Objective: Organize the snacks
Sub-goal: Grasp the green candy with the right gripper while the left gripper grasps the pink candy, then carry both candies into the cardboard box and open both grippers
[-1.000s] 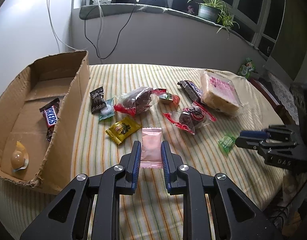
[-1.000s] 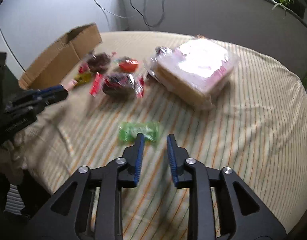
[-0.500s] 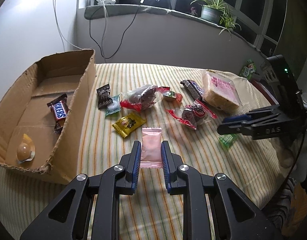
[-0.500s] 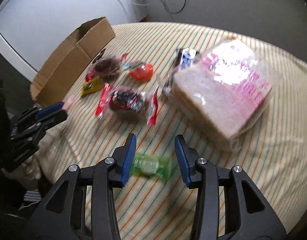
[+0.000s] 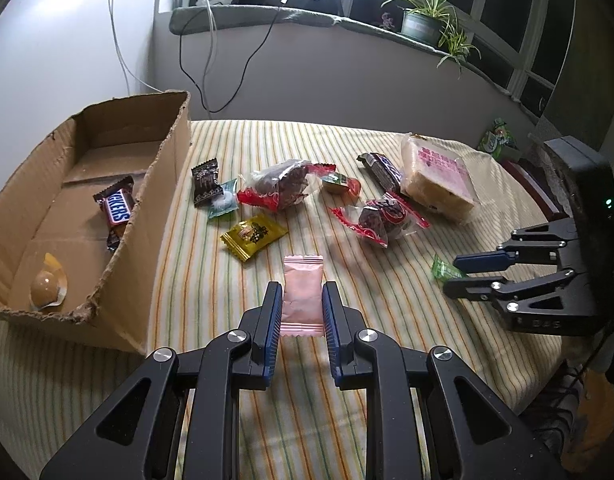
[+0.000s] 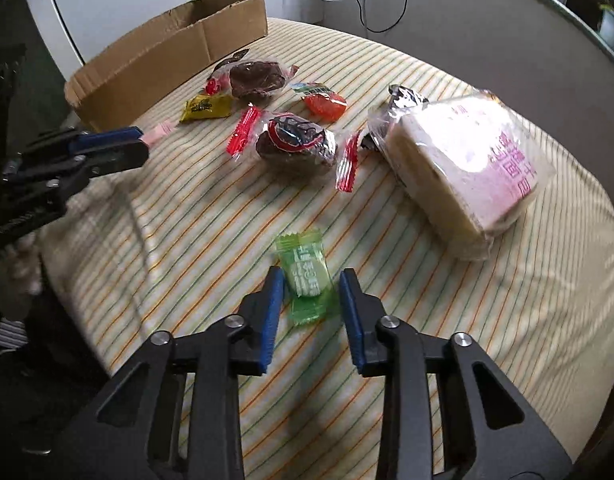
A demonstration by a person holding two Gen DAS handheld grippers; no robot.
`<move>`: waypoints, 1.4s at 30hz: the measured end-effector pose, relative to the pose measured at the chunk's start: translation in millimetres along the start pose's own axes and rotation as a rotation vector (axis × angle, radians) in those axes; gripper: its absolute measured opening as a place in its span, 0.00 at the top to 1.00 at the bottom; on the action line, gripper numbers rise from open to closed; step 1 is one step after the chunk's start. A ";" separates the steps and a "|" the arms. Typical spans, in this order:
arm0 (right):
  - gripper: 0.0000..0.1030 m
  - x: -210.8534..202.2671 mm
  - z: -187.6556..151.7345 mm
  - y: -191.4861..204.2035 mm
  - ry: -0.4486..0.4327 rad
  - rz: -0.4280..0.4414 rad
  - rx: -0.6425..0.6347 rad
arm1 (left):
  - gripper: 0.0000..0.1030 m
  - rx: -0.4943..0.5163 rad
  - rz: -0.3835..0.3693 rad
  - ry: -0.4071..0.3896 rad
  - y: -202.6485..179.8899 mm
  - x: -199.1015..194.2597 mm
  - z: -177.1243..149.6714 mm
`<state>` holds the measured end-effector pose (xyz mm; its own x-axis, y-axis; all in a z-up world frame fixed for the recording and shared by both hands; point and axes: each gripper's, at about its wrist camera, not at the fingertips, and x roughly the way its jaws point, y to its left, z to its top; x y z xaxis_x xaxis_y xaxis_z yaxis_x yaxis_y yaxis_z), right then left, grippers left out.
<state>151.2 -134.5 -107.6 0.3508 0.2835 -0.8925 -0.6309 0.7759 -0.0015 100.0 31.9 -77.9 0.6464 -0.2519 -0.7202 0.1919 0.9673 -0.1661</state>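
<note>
My left gripper (image 5: 301, 292) is shut on a pink packet (image 5: 302, 300) that lies on the striped cloth. My right gripper (image 6: 311, 274) points down over a green candy (image 6: 307, 276), which lies between the jaws. The jaws are closing, and a thin gap still shows on each side of the candy. In the left wrist view the right gripper (image 5: 453, 276) sits at the table's right edge with the green candy (image 5: 443, 270) at its tips. A cardboard box (image 5: 163, 184) stands at the left and holds a Snickers bar (image 5: 117, 208) and a jelly cup (image 5: 47, 290).
Loose snacks lie mid-table: a yellow packet (image 5: 254, 236), two red-wrapped dark cakes (image 5: 281, 184) (image 5: 381, 218), a dark sachet (image 5: 206, 184), an orange jelly (image 5: 341, 184) and a wrapped sponge cake (image 5: 435, 176). The table's right edge drops off behind my right gripper.
My right gripper rolled and came down around the green candy, which now lies lengthwise between narrower jaws. My left gripper kept its hold on the pink packet and stayed put.
</note>
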 end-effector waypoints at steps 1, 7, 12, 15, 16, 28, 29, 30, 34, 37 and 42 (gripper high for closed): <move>0.77 0.0 0.7 1.7 -0.003 -0.010 -0.009 | 0.82 -0.001 0.002 -0.003 0.4 -1.7 -0.5; 0.79 -2.6 4.3 7.1 -0.018 -0.038 -0.007 | 0.82 -0.013 0.015 -0.028 8.2 -14.8 1.5; 0.79 -19.3 15.8 14.0 -0.071 -0.041 -0.001 | 0.82 -0.019 0.030 -0.060 17.9 -27.7 7.1; 0.79 -30.4 27.1 19.0 -0.106 -0.036 -0.004 | 0.82 -0.027 0.044 -0.079 28.1 -35.6 11.6; 0.79 -34.0 33.0 22.5 -0.120 -0.031 -0.011 | 0.82 -0.031 0.051 -0.086 32.5 -38.1 13.0; 0.79 -35.4 114.7 81.1 -0.228 0.029 -0.106 | 0.82 -0.096 0.146 -0.134 89.5 -57.1 22.5; 0.79 -31.5 120.7 85.3 -0.231 0.036 -0.111 | 0.82 -0.100 0.150 -0.135 92.2 -57.6 22.3; 0.79 -31.0 125.0 89.4 -0.233 0.042 -0.116 | 0.82 -0.104 0.156 -0.135 95.6 -57.8 22.6; 0.79 -20.4 145.4 107.6 -0.240 0.059 -0.144 | 0.82 -0.116 0.173 -0.134 106.5 -55.7 24.0; 0.79 -14.3 159.2 118.1 -0.245 0.071 -0.154 | 0.82 -0.125 0.180 -0.133 112.1 -53.9 25.3; 0.79 -3.1 176.9 131.5 -0.240 0.094 -0.176 | 0.82 -0.139 0.189 -0.131 120.6 -51.3 25.2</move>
<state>189.6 66.5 -25.3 0.4252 0.4910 -0.7603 -0.7715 0.6359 -0.0208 108.6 160.7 -44.0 0.7526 -0.0593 -0.6558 -0.0387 0.9902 -0.1340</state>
